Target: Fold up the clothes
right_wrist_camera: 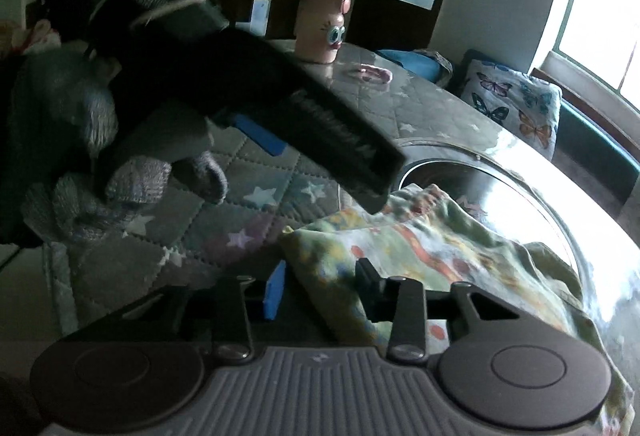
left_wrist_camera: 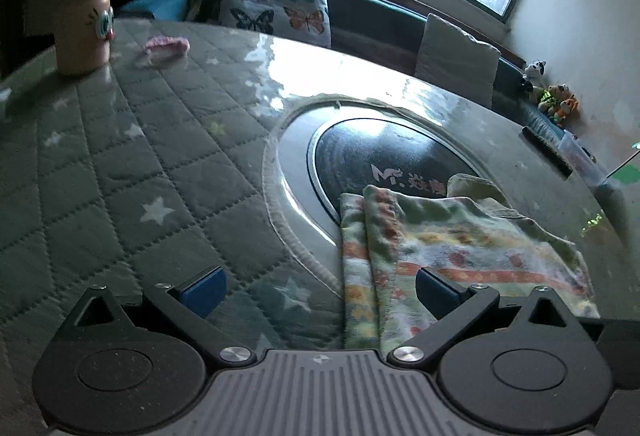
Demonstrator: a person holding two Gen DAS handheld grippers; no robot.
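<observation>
- Left wrist view: the left tongs (left_wrist_camera: 320, 290) hang low over the table (left_wrist_camera: 140, 164), blue pads spread wide apart, nothing between them.
- The patterned garment (left_wrist_camera: 448, 244) lies folded on the quilted cover, its far edge over the round steel hotplate (left_wrist_camera: 384, 156) set in the table; the right-hand pad sits in front of the cloth, and I cannot tell whether it touches.
- Far corner: a pink owl-faced bottle (left_wrist_camera: 82, 20) stands upright, a small pink scrunchie (left_wrist_camera: 168, 46) near it.
- Right wrist view: the right tongs (right_wrist_camera: 320, 288) are partly parted, the garment's near corner bunched between the fingers — clamped or merely straddled, I cannot tell.
- A gloved hand (right_wrist_camera: 92, 164) grips the left tool, which crosses the frame above the cloth.
- Butterfly cushion (right_wrist_camera: 516, 104) beyond the table.
</observation>
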